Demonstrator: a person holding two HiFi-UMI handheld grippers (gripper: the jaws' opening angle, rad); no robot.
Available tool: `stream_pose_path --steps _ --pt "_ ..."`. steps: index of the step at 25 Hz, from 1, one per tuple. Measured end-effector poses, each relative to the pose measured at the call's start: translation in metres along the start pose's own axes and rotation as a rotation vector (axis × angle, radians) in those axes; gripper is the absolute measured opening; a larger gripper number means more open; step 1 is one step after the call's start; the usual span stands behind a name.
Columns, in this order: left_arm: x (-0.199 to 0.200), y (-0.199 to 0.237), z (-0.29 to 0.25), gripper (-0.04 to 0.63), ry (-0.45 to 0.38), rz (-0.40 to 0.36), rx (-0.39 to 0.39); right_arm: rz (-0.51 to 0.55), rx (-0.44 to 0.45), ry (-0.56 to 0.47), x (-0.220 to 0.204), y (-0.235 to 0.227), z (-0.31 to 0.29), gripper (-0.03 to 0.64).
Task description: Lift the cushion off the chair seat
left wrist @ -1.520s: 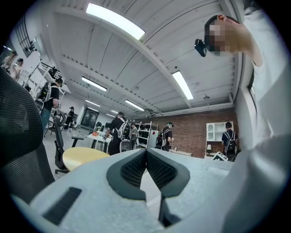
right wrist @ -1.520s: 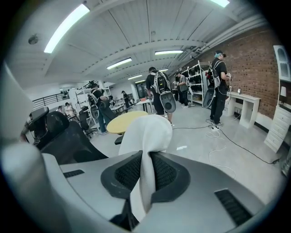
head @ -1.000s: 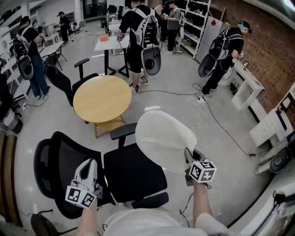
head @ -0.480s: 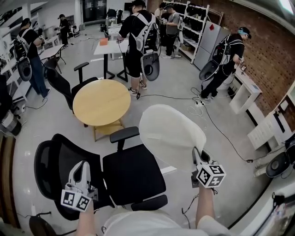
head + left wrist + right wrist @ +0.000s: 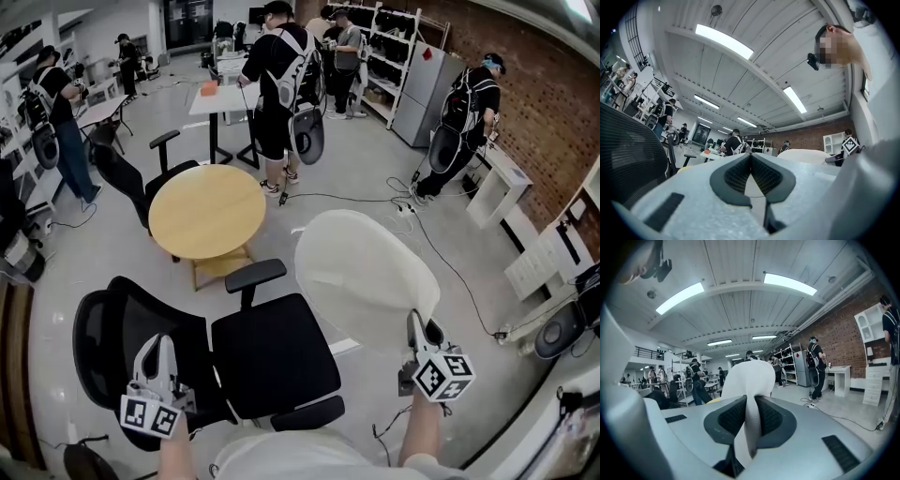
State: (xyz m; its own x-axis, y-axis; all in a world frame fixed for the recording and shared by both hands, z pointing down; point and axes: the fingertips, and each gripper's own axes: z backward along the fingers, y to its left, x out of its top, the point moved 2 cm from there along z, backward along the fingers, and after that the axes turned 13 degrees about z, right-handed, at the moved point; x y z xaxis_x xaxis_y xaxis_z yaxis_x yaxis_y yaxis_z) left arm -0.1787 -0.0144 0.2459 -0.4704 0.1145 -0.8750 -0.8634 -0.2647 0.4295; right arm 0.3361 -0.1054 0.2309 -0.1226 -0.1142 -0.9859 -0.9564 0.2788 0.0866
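Observation:
The white cushion [image 5: 366,277] hangs in the air to the right of the black chair seat [image 5: 272,354], clear of it. My right gripper [image 5: 418,328] is shut on the cushion's near edge. In the right gripper view the cushion [image 5: 747,376] rises from between the pads, with my right gripper [image 5: 751,401] pinching its rim. My left gripper [image 5: 157,345] hovers over the chair's mesh backrest [image 5: 108,337], jaws shut and holding nothing. In the left gripper view my left gripper [image 5: 751,157] has its pads together, and the cushion [image 5: 804,155] shows far to the right.
A round wooden table [image 5: 208,208] stands just beyond the chair, with a second black chair [image 5: 131,169] behind it. The near chair's armrest [image 5: 255,274] juts toward the cushion. Cables [image 5: 450,258] trail over the floor on the right. Several people stand at the back.
The right gripper has carried the cushion up and to the right, farther from the seat. The left gripper has drifted slightly left and toward me along the backrest.

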Motion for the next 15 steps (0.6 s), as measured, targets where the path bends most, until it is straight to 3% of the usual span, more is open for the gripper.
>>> stream_pose_path --steps 4,15 --pt "0.008 0.006 0.005 0.017 -0.02 0.005 0.02 -0.056 0.013 -0.016 0.004 0.004 0.004 0.054" --pt "0.009 0.016 0.013 0.016 -0.019 0.019 0.015 -0.016 0.047 -0.031 0.015 0.036 -0.001 0.054"
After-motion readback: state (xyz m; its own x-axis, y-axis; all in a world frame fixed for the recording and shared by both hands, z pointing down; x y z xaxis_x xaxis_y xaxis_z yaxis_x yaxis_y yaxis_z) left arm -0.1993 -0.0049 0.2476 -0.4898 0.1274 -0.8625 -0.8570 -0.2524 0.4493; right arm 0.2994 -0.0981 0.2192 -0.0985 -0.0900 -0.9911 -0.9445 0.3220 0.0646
